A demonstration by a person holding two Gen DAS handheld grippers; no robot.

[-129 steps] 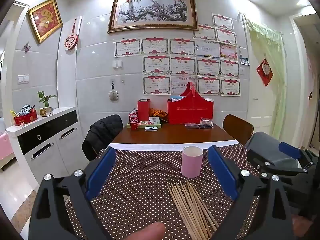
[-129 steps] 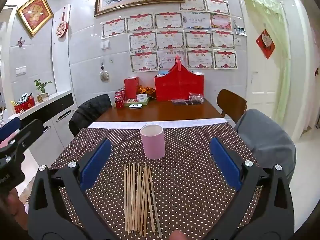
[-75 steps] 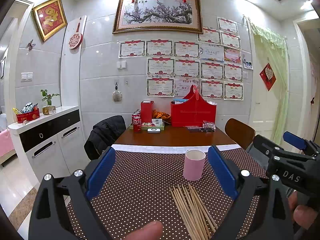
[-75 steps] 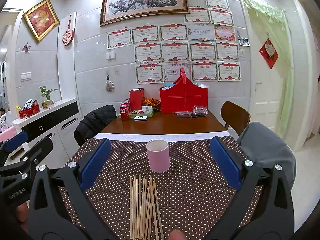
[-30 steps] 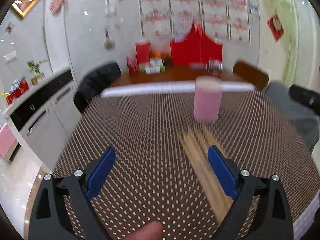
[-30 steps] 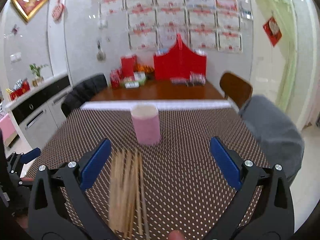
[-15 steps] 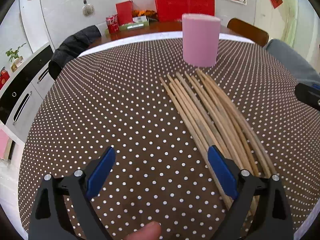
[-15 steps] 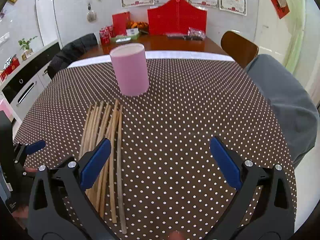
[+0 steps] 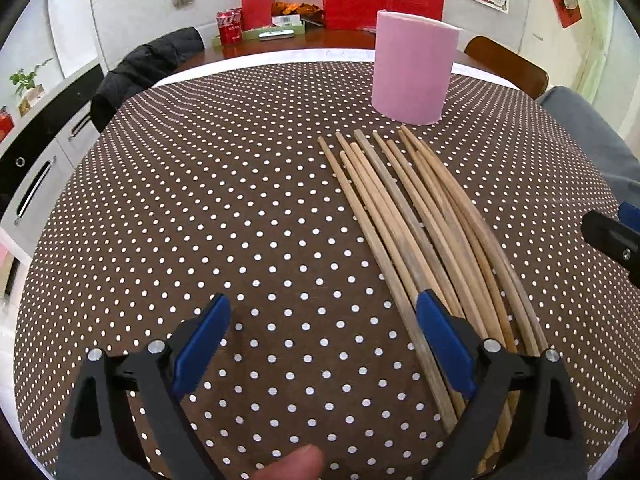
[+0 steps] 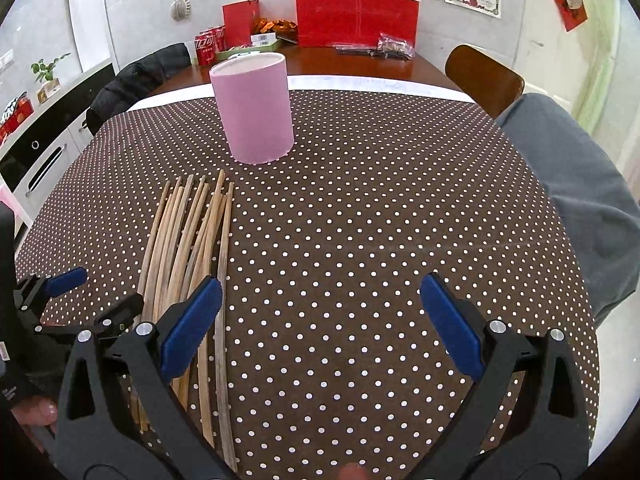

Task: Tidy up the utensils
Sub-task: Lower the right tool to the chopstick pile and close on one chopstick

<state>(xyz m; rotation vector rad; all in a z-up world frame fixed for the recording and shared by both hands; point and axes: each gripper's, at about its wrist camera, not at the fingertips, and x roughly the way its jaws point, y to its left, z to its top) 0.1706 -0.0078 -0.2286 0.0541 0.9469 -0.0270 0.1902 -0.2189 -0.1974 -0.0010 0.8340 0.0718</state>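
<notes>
Both tongs have dropped from a raised, room-facing pose to just above the bench, beside the chopsticks [image 9: 404, 216] lying in front of the pink cup [image 10: 252, 112]. The left tongs [image 9: 320, 344] and right tongs [image 10: 320, 320] gape wide, holding nothing. A first pick-up looks imminent; no chopstick is in the cup yet.

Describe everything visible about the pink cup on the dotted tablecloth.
The pink cup is a plain, straight-sided cylinder with a matte pink outside and a paler rim; its material looks like card or plastic, hard to tell. It stands upright and open-topped on the brown dotted tablecloth, just beyond the far tips of the wooden chopsticks, with a small gap between them. Its inside is not visible. Nothing touches it but the cloth; both grippers are well short of it.
</notes>
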